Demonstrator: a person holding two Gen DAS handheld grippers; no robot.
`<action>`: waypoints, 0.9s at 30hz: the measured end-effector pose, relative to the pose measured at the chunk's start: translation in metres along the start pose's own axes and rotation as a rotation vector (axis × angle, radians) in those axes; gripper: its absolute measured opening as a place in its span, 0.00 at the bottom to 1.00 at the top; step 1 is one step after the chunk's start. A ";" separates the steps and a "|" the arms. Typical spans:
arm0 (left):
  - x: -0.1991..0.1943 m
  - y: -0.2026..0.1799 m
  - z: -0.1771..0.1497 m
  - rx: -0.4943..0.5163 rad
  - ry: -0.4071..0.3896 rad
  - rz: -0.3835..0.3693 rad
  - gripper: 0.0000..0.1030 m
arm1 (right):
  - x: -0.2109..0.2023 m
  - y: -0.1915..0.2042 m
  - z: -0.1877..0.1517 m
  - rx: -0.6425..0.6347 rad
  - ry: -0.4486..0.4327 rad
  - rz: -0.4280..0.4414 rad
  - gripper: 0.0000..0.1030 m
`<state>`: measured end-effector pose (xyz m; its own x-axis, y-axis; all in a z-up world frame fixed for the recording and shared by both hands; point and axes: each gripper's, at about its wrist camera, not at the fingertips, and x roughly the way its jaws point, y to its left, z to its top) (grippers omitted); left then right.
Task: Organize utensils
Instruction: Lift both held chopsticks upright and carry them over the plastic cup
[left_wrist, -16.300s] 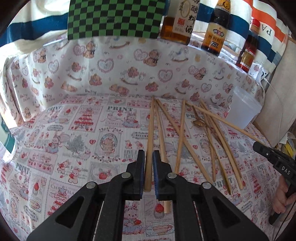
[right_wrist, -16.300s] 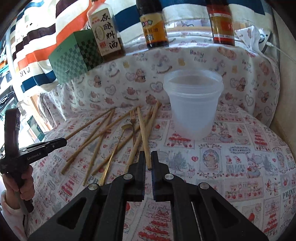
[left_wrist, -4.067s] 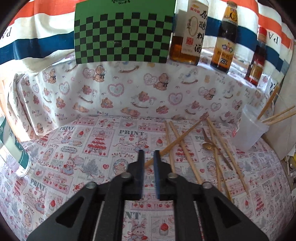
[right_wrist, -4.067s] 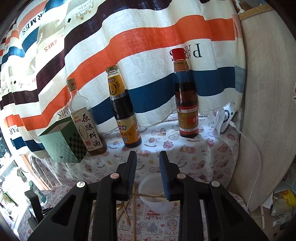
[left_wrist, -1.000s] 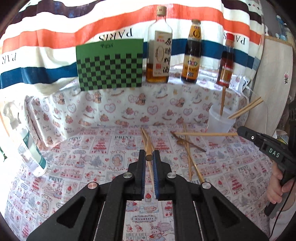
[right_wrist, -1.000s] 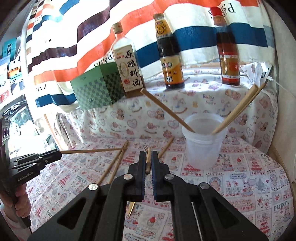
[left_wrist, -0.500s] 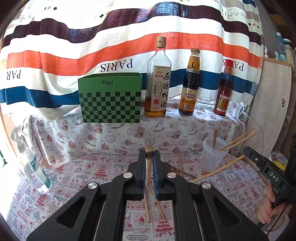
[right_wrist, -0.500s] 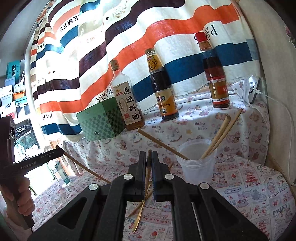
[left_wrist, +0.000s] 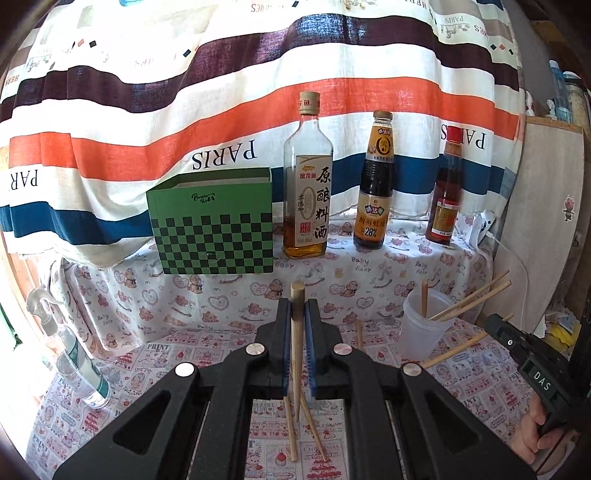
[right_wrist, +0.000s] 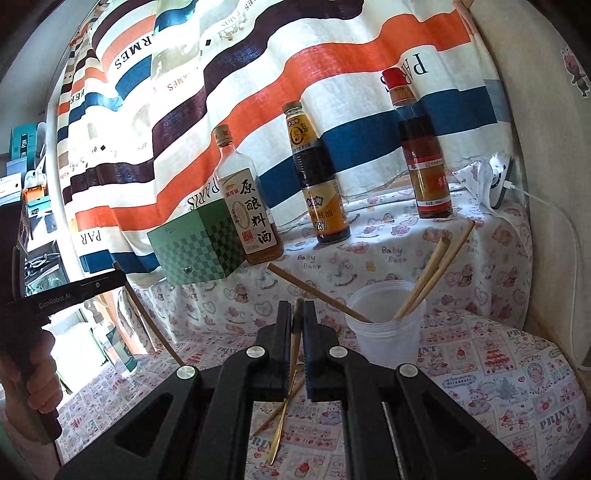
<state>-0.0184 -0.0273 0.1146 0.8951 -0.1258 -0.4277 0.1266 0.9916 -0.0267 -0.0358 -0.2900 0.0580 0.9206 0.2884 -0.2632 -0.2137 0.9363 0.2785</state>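
My left gripper (left_wrist: 297, 314) is shut on a wooden chopstick (left_wrist: 296, 354) and holds it upright, high above the table. My right gripper (right_wrist: 297, 314) is shut on another chopstick (right_wrist: 295, 343), also raised, left of the clear plastic cup (right_wrist: 386, 325). The cup (left_wrist: 424, 328) holds three chopsticks (right_wrist: 428, 280) that lean out over its rim. Two chopsticks (left_wrist: 310, 428) lie on the patterned cloth below the left gripper. A gold utensil (right_wrist: 282, 424) and a chopstick lie on the cloth below the right gripper. Each gripper shows in the other's view, left gripper (right_wrist: 110, 282), right gripper (left_wrist: 495, 325).
A green checkered box (left_wrist: 212, 225) and three sauce bottles (left_wrist: 308, 184) stand on the raised shelf at the back, under a striped curtain. A spray bottle (left_wrist: 74, 354) stands at the table's left edge. A wooden board (left_wrist: 539, 229) and a white cable are at the right.
Both grippers have risen and tilted up, each with its chopstick. The cup and table now sit lower in both views.
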 end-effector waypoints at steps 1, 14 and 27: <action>0.000 -0.001 0.002 0.001 -0.001 0.001 0.06 | 0.002 0.001 0.002 -0.010 0.019 -0.011 0.06; 0.024 -0.036 0.060 0.031 -0.027 -0.028 0.06 | -0.020 0.012 0.095 -0.148 -0.136 -0.199 0.06; 0.050 -0.096 0.149 0.000 -0.070 -0.090 0.06 | -0.028 -0.051 0.116 0.017 -0.427 -0.230 0.06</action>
<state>0.0784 -0.1330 0.2304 0.9079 -0.2160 -0.3594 0.2075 0.9762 -0.0624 -0.0124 -0.3689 0.1585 0.9959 -0.0374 0.0823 0.0136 0.9618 0.2734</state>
